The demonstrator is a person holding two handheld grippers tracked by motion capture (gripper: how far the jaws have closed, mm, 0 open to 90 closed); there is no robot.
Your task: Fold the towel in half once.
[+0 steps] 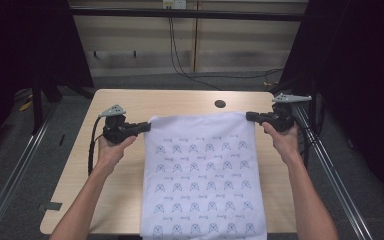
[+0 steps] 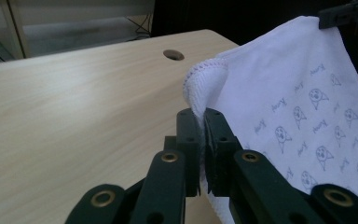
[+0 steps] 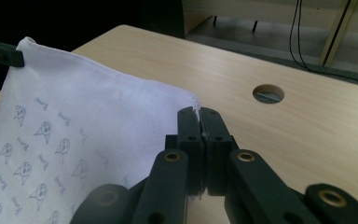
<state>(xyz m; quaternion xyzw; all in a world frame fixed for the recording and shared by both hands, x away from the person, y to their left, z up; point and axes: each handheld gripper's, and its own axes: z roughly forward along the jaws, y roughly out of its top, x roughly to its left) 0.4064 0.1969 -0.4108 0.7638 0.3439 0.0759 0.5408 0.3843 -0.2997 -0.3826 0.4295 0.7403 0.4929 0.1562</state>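
White towel (image 1: 202,170) corners pinched between both fingers (image 2: 189,135).

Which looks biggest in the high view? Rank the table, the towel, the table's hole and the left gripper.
1. table
2. towel
3. left gripper
4. hole
No close calls; each looks clearly smaller than the one before.

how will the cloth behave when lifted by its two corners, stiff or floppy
Probably floppy: the cloth drapes from both grippers and over the table edge. Likely light, since thin corner pinches hold it. Its hem curls at the left gripper, so it may bunch.
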